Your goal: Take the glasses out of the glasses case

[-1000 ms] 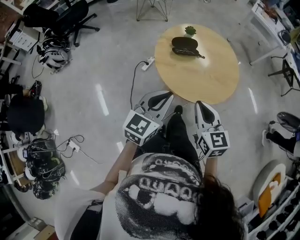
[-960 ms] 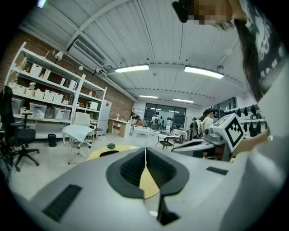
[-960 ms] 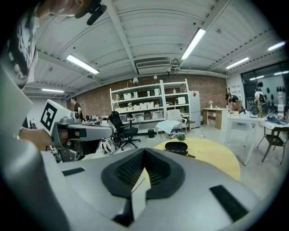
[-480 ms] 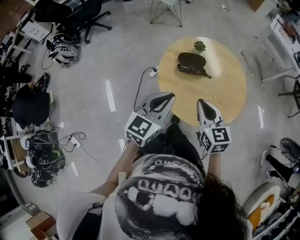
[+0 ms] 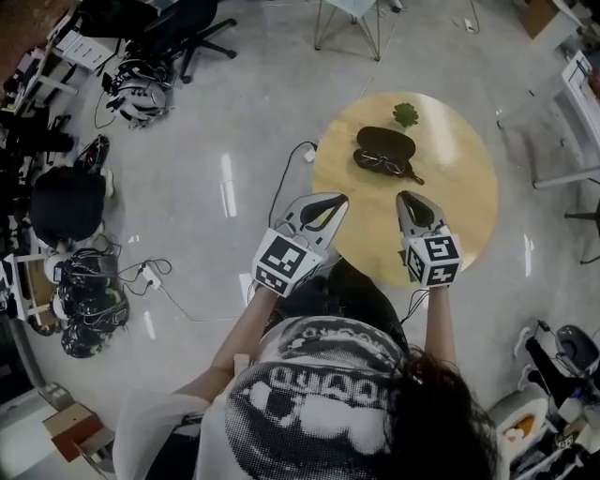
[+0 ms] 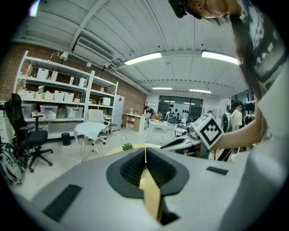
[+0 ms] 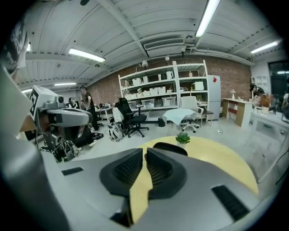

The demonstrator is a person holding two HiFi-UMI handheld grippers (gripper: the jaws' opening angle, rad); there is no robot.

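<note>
A dark oval glasses case (image 5: 385, 142) lies on the round wooden table (image 5: 450, 202), near a small green plant (image 5: 405, 114). Dark glasses (image 5: 381, 164) lie against the case's near side. Both grippers hang over the table's near edge, well short of the case. My left gripper (image 5: 332, 200) is shut, its tips touching (image 6: 145, 148), with nothing in it. My right gripper (image 5: 408, 198) has its jaws opening, with a thin gap at the tips (image 7: 144, 150) and nothing between them. Past its jaws the right gripper view shows the case (image 7: 170, 148) and the plant (image 7: 183, 137).
A power strip (image 5: 307, 153) and its cable lie on the floor left of the table. Office chairs (image 5: 178, 28), bags and cables crowd the left side of the room. A white chair (image 7: 185, 118) and shelves (image 7: 167, 90) stand beyond the table.
Both grippers have come forward from above the floor to the table's near edge. The table and case now sit closer in the head view.
</note>
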